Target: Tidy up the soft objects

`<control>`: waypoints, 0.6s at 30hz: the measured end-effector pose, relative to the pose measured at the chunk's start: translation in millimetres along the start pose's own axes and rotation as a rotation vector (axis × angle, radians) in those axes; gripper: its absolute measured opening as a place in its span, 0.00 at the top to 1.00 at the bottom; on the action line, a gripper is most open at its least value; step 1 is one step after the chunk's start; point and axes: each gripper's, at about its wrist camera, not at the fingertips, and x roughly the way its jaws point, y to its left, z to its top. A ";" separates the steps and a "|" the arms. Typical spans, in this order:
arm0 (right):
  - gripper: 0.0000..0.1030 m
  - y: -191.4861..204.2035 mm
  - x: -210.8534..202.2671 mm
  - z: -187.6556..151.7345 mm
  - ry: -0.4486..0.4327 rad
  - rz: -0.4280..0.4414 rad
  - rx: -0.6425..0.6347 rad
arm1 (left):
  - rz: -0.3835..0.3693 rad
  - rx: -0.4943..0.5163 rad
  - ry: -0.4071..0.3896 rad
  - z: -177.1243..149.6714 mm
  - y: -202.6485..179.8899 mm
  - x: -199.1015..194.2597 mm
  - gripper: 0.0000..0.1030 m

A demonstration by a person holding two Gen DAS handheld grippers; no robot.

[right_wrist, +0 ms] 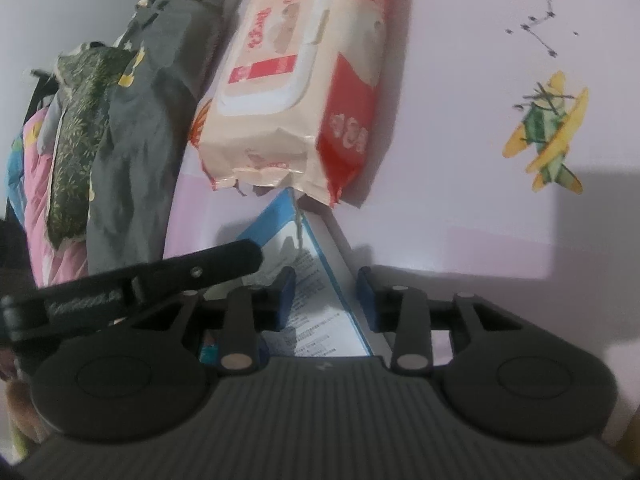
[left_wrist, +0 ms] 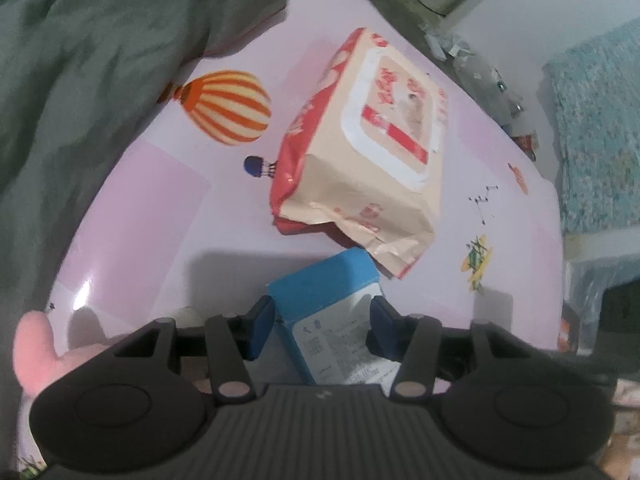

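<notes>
We have both hand-held grippers over a blue and white box (left_wrist: 320,300) lying on the pink printed sheet (left_wrist: 160,200) of a bed. The left hand-held gripper (left_wrist: 322,326) and the right hand-held gripper (right_wrist: 326,298) each stand with jaws apart, straddling the box without pressing it. Just beyond, its crimped end overlapping the box, lies a pack of wet wipes (left_wrist: 372,136), nearer the far edge of the bed. We judge the pack soft, fairly light and slippery in its film wrap; we would take it across its narrow sides, not by the flimsy crimp. A green quilt (left_wrist: 80,60) is bunched along one edge, and a pink plush toy (left_wrist: 32,352) peeks in nearby.
</notes>
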 end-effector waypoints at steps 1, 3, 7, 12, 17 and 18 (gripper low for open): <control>0.63 0.5 0.5 0.5 -0.002 0.001 -0.005 | -0.009 -0.019 0.006 0.5 3.5 2.5 0.50; 0.61 1.7 2.1 1.2 -0.003 0.017 -0.013 | -0.011 -0.033 0.007 0.2 6.6 4.8 0.54; 0.61 9.5 3.1 -1.1 -0.014 -0.003 -0.070 | -0.001 -0.001 -0.022 -2.3 2.0 -1.4 0.57; 0.65 9.9 -2.3 -0.6 -0.033 0.017 -0.072 | -0.022 -0.006 -0.059 0.0 2.2 -15.8 0.61; 0.67 12.3 -9.5 0.2 -0.067 0.034 -0.056 | -0.038 0.003 -0.090 -1.1 -5.7 -30.0 0.62; 0.68 13.5 -11.5 0.2 -0.076 0.036 -0.058 | -0.043 0.013 -0.101 -2.0 -8.9 -34.5 0.62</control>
